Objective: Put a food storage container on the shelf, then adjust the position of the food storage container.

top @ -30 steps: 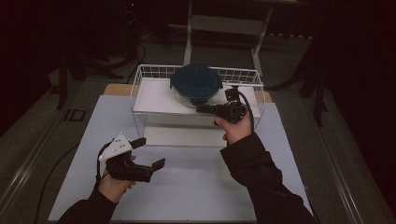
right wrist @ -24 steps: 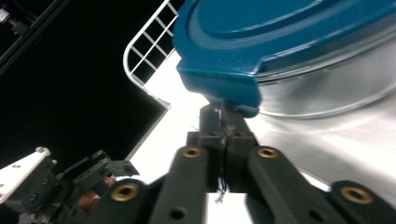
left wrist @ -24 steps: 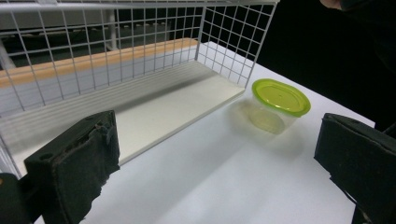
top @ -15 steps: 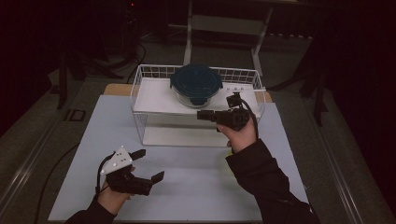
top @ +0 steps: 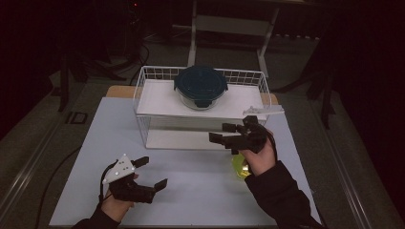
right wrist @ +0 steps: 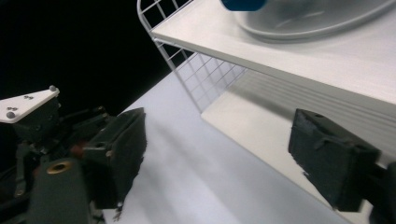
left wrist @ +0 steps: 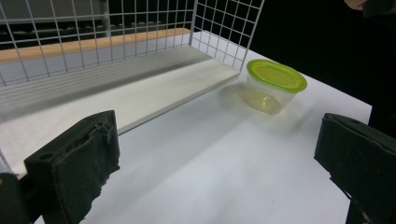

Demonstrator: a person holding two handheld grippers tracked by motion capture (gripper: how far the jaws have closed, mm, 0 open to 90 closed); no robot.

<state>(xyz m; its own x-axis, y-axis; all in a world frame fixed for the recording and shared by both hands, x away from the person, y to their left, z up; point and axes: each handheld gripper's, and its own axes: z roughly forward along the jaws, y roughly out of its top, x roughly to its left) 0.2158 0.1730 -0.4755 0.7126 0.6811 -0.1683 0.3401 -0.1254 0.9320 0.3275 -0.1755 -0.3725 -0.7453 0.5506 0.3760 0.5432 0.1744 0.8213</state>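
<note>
Your right gripper [top: 228, 135] has just been opening its jaws, and nothing is between them now. A second ago it was up at the shelf board inside the wire basket [top: 143, 90], close to the blue-lidded glass container [top: 200, 86], with its jaws clenched. Now it has come back and down to the front of the basket, and in the right gripper view both pads stand wide apart over the bare worktop [top: 200, 191].

The blue-lidded container stands alone on the shelf board, a little behind its middle, and no gripper touches it. I judge that this container is placed and your right hand is free again.

Your left gripper [top: 150, 172] is also released, with jaws open and empty, and it has sunk a little toward the near left of the worktop. In the left gripper view it looks toward the small tub with the green lid [left wrist: 272, 86], which stands on the worktop just beside the basket's front right corner, under your right hand. This tub is probably the next thing to take.
</note>
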